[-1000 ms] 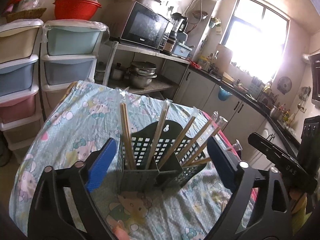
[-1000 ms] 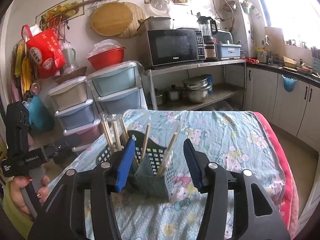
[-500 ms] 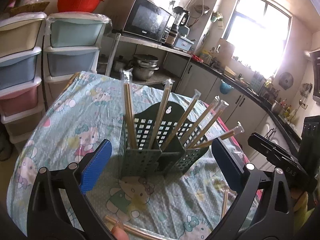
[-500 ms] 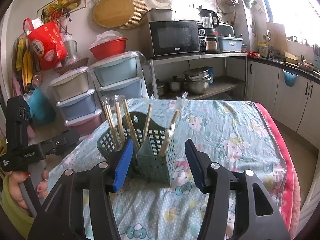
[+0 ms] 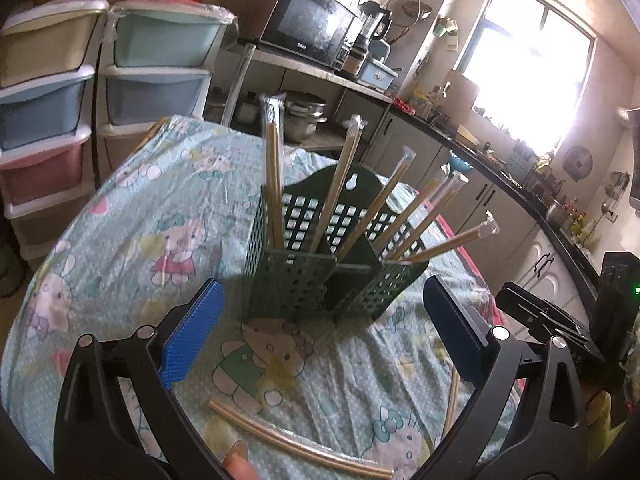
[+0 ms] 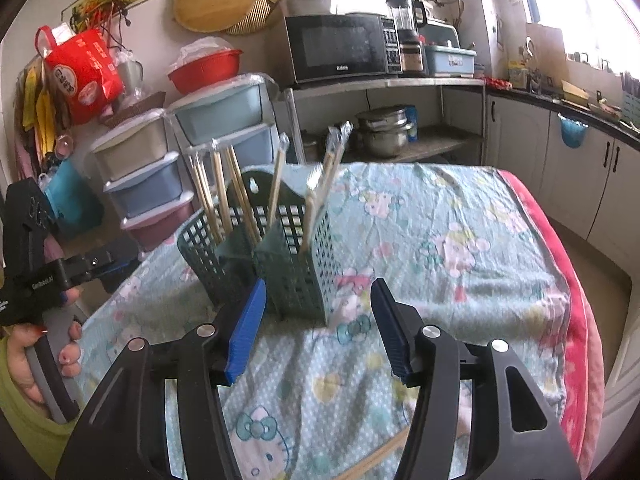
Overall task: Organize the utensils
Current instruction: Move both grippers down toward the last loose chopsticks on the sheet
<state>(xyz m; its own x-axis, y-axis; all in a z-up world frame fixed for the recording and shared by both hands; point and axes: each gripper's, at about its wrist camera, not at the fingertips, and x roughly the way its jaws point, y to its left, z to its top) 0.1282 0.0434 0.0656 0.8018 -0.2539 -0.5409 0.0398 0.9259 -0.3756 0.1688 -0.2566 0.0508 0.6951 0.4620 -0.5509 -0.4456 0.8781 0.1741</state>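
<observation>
Left hand-held gripper point(image 5: 320, 320): released, nothing between pads. Right hand-held gripper point(image 6: 318, 326): released too, holding nothing. Green basket point(image 5: 320, 276) upright mid tabletop point(image 5: 132, 240), wrapped chopsticks point(image 5: 274, 172) leaning inside compartments. Loose chopsticks point(image 5: 296, 436) lie on cloth just under your left gripper; another pair point(image 5: 452, 404) beside right pad. Risk: slick wrapper slips from pads; careless approach knocks light basket, spills leaning sticks.
</observation>
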